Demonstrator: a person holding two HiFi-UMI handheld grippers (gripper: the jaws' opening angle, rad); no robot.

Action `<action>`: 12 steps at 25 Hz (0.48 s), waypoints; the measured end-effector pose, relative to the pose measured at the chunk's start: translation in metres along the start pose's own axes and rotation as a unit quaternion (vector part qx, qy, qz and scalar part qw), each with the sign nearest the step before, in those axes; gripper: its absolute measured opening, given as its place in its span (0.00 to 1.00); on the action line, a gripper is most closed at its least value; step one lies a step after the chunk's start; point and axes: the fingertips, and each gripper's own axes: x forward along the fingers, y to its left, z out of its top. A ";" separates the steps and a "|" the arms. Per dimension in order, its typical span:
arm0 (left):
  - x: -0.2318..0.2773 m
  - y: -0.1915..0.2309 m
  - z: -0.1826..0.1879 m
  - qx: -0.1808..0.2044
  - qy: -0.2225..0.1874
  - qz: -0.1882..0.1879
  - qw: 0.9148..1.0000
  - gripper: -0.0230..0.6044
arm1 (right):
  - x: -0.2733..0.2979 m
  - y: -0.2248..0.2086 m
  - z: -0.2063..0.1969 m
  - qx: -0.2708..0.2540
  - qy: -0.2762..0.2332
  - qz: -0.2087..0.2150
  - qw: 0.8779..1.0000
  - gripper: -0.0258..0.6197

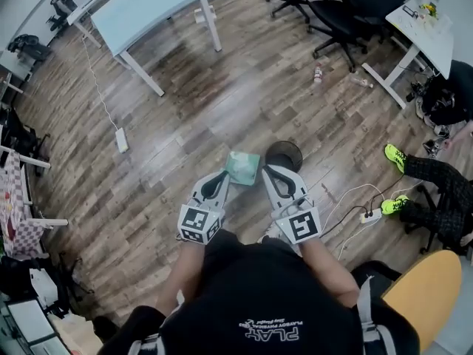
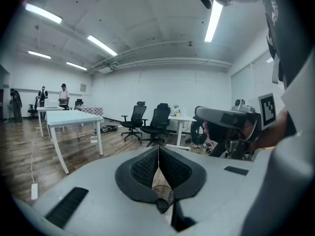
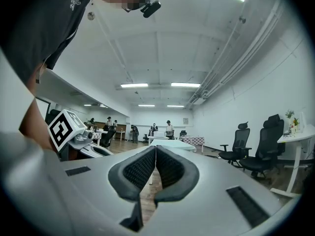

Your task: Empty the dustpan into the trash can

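An open-plan office: a pale blue-topped table with white legs (image 1: 151, 9) upper left, black swivel office chairs (image 1: 347, 13) upper right, brown wood-plank floor (image 1: 222, 95), long ceiling strip lights (image 2: 102, 45) overhead.

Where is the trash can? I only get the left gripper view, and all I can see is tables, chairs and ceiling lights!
Observer: The head view shows it. The trash can is dark and round. It stands on the wood floor, just past the tip of the right hand-held gripper in that picture.
Operator: And the dustpan?
Observer: The green dustpan shows right beside the can, between that tip and the left hand-held gripper. I cannot tell whether it touches the can.
Operator: Is the right one holding anything?
Observer: No. The right gripper view shows its jaws together with nothing between them.
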 end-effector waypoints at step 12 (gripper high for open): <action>0.023 0.058 -0.013 -0.031 0.035 0.052 0.998 0.07 | 0.048 -0.012 -0.026 0.011 0.024 -0.001 1.000 0.08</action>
